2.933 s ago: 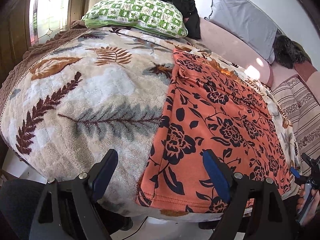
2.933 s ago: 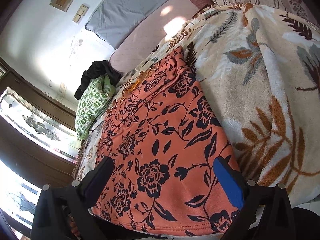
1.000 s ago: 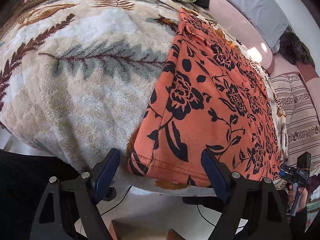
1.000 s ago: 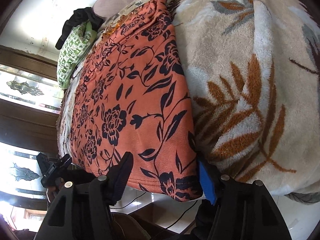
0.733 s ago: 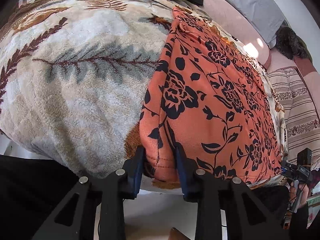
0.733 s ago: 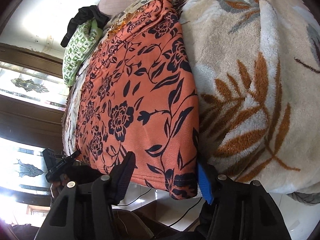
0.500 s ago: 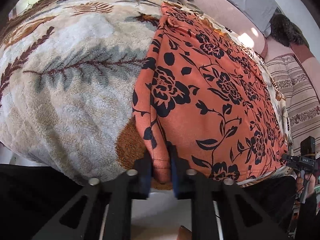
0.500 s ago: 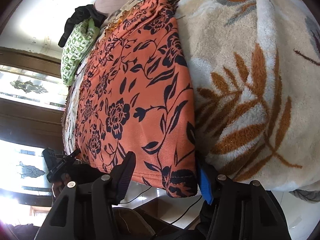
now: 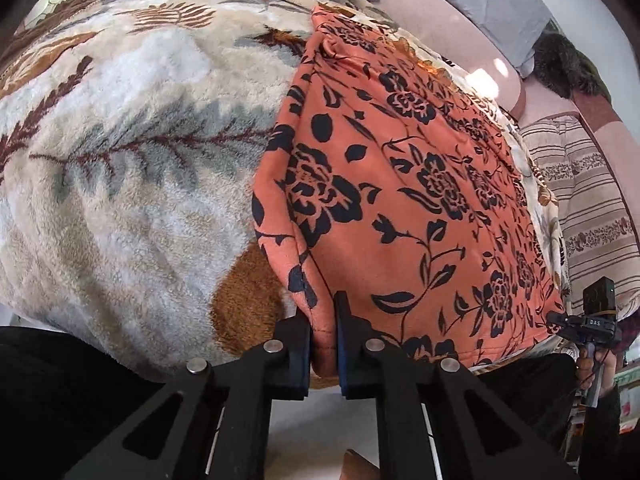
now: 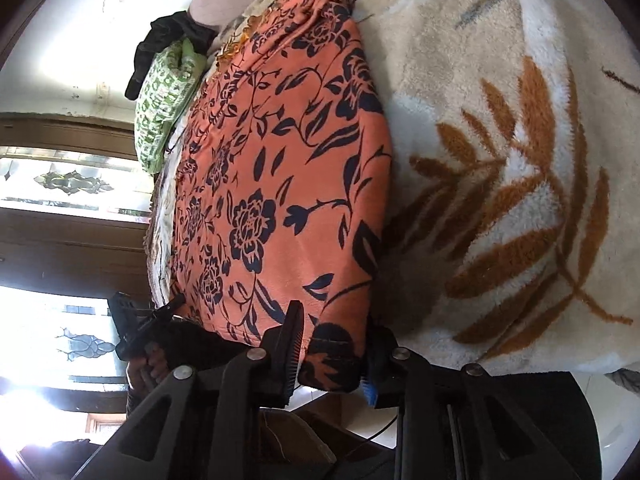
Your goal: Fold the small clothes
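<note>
An orange garment with a black flower print (image 9: 416, 184) lies flat on a fleece leaf-print blanket (image 9: 132, 152) on a bed. My left gripper (image 9: 324, 336) is shut on the garment's near left hem corner at the bed's edge. In the right wrist view the same garment (image 10: 280, 168) runs away from me; my right gripper (image 10: 332, 352) has its jaws partly closed around the near right hem corner, the cloth between them with a gap left. The right gripper also shows far right in the left wrist view (image 9: 592, 324).
A green patterned pillow (image 10: 164, 104) and a dark garment (image 10: 168, 40) lie at the bed's far end. A grey pillow (image 9: 496, 0) leans on a pink headboard. A striped cover (image 9: 588, 208) lies to the right. Stained-glass doors (image 10: 60, 184) stand beyond.
My left gripper moved to the hem corner and closed on it, lifting the cloth a little. My right gripper's jaws narrowed around the other hem corner.
</note>
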Action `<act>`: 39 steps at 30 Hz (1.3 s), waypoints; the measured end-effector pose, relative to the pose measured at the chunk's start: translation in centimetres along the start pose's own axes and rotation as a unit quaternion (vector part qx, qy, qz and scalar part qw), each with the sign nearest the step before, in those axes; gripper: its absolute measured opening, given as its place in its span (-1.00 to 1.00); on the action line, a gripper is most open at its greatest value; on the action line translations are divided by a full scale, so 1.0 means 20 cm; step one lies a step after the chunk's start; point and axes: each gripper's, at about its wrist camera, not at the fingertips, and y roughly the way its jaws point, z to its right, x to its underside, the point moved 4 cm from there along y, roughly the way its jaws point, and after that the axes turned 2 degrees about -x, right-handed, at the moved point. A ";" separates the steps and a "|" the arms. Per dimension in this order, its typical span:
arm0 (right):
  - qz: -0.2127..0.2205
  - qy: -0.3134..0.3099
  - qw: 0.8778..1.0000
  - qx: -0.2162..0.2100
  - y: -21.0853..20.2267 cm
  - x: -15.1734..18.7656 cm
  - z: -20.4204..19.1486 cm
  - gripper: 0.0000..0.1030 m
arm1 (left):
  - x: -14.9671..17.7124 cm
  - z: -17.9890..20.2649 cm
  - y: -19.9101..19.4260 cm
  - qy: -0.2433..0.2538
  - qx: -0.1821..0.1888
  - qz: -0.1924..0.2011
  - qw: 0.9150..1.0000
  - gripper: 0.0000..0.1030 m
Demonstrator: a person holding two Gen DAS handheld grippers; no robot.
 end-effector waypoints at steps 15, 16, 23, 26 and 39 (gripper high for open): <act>0.227 -0.033 0.963 -0.141 -0.36 -1.23 -0.50 -0.77 | -1.41 0.36 -0.23 0.056 0.052 0.198 0.977 -0.36; 0.234 -0.033 0.962 -0.134 -0.31 -1.36 -0.48 -0.61 | -1.51 0.32 -0.11 0.043 0.029 0.195 0.980 -0.09; 0.227 -0.003 0.974 0.005 -0.01 -1.44 -0.20 0.92 | -1.54 0.00 0.28 -0.010 -0.053 0.146 0.988 0.72; 0.173 -0.053 0.983 0.039 0.08 -1.31 -0.16 0.89 | -1.34 0.00 0.27 0.009 -0.017 0.121 0.992 0.74; 0.102 -0.056 0.990 0.084 0.25 -1.36 -0.35 -0.52 | -1.30 0.35 0.29 0.077 -0.054 0.060 0.994 -0.68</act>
